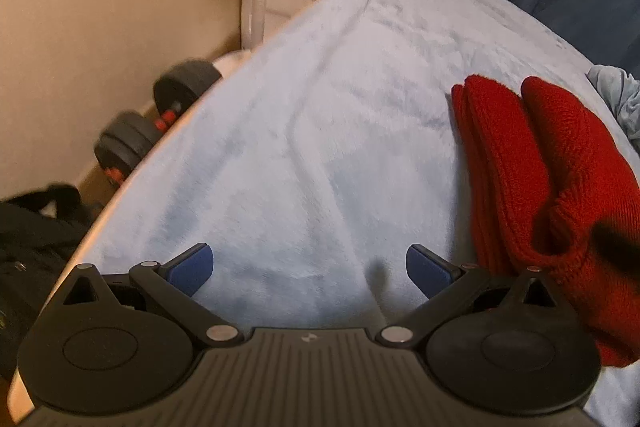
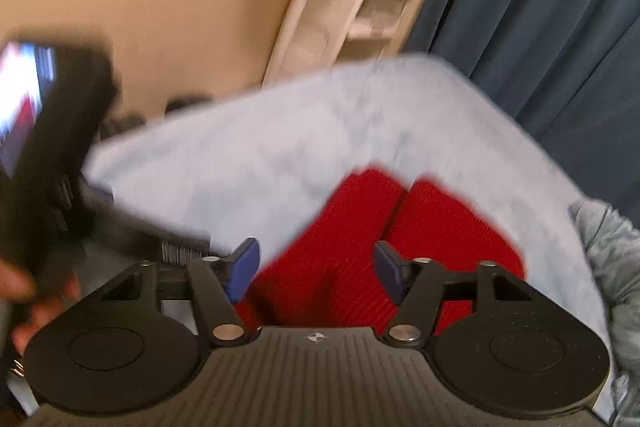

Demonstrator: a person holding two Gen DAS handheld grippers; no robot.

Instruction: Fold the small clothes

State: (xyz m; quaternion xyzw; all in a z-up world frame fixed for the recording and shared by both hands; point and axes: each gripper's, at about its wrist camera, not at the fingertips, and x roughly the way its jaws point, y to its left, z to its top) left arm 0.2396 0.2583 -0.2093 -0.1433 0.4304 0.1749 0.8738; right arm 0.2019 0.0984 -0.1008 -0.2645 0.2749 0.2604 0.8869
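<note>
Left wrist view: we see red knit garment (image 1: 532, 179) folded in layers on bed (image 1: 320, 107), right of left gripper (image 1: 310, 269), jaws apart, empty. Right gripper (image 2: 318, 267) above it, jaws apart, nothing held. We judge this piece done; pale blue clothes (image 1: 618, 95) beside it left.

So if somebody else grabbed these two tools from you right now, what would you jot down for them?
Left hand-held gripper: open, empty, over bare blue blanket.
Right hand-held gripper: open, nothing pinched, above the red knit garment.
Red knit garment: on the blanket, to the right of the left gripper, lying doubled over in layers.
Done: it looks folded, and neither gripper holds it.
Left: check the fold is tidy. A crumpled grey-blue cloth lies at the far right, possibly next.
</note>
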